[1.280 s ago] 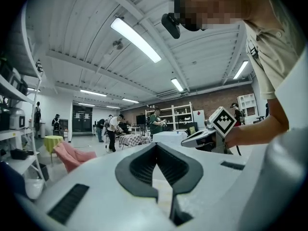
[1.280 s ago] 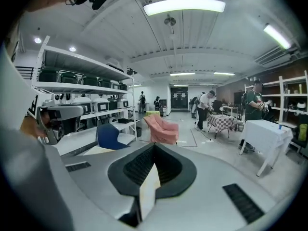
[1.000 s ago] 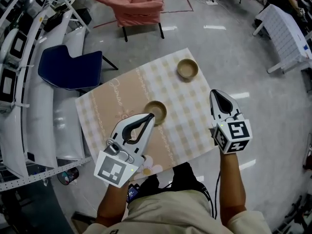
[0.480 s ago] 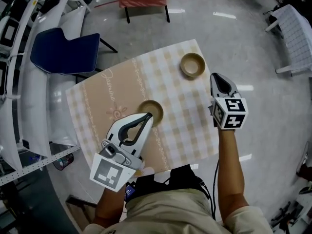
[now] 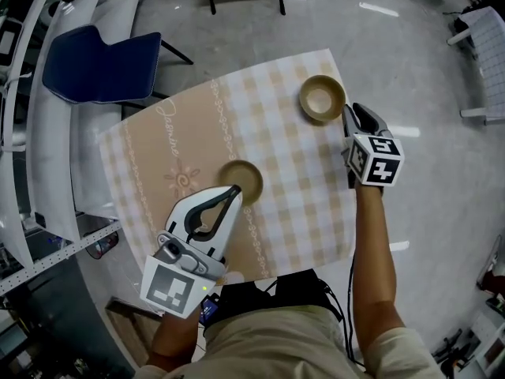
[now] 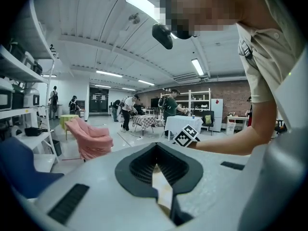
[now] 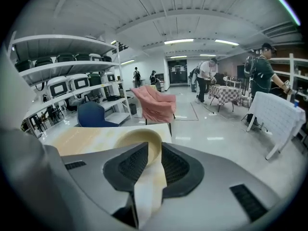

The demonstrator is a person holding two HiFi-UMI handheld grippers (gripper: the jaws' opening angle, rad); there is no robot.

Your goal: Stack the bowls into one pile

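Two tan bowls sit apart on the checked tablecloth (image 5: 284, 204). The far bowl (image 5: 322, 99) is near the table's far right corner; the near bowl (image 5: 241, 180) is at the middle. My right gripper (image 5: 350, 111) is at the far bowl's right rim, open by a narrow gap. In the right gripper view that bowl (image 7: 137, 143) lies just beyond the right gripper (image 7: 154, 153), its rim running into the gap. My left gripper (image 5: 234, 189) is shut with nothing in it, its tip touching or just short of the near bowl's front rim. The left gripper (image 6: 155, 163) hides that bowl in its own view.
A blue chair (image 5: 99, 61) stands off the table's far left corner, with white shelving (image 5: 28, 148) along the left. A pink chair (image 7: 155, 105) is beyond the table. A white table (image 5: 485, 46) stands to the right. People stand far off in the room.
My right gripper has moved forward along the table's right side, from level with the near bowl to the far bowl's rim. The left gripper has stayed by the near bowl.
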